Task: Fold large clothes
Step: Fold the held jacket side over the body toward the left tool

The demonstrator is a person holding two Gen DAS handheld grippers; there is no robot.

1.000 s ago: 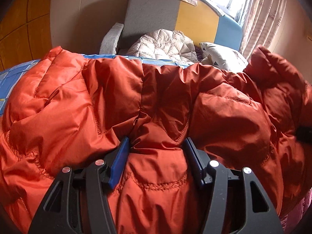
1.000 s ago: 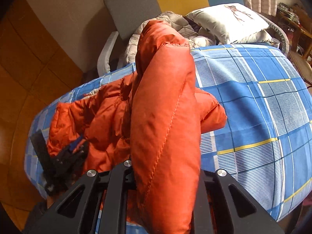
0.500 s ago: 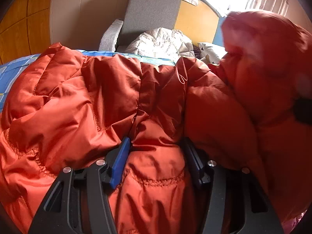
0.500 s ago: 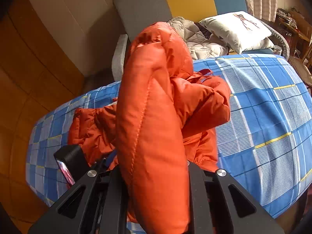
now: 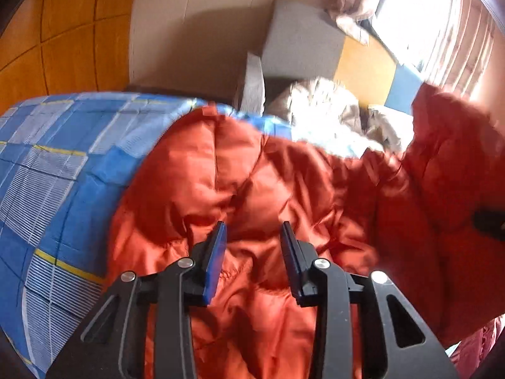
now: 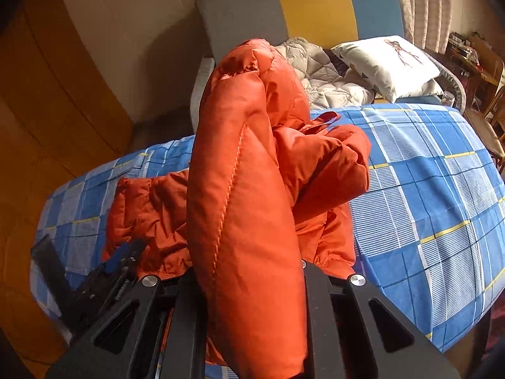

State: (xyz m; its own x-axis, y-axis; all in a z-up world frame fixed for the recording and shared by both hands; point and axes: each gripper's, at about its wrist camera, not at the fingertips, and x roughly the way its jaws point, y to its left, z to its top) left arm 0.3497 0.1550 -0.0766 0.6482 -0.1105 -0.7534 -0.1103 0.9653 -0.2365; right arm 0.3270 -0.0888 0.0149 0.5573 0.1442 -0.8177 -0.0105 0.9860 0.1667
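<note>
An orange quilted down jacket (image 5: pixel 284 183) lies crumpled on a bed with a blue checked sheet (image 5: pixel 56 164). My left gripper (image 5: pixel 254 225) is low over the jacket's near edge. Its jaws are closing, with a bunched fold of the orange fabric between the blue pads (image 5: pixel 216 252). My right gripper (image 6: pixel 249 271) is shut on a thick fold of the jacket (image 6: pixel 246 158) and holds it up above the sheet (image 6: pixel 426 189); its fingertips are hidden by the fabric. The left gripper (image 6: pixel 116 265) shows at the jacket's left edge in the right wrist view.
Beyond the bed stands a grey, yellow and blue armchair (image 6: pixel 315 9) with a beige quilted garment (image 6: pixel 322 72) and a white pillow (image 6: pixel 388 63) on it. A wooden wardrobe (image 6: pixel 47 126) is on the left. Curtains and wooden furniture (image 6: pixel 486 72) are on the right.
The left jaws have narrowed on the fold, and the blue sheet now shows left of the jacket. The right gripper has carried its raised fold leftward over the rest of the jacket.
</note>
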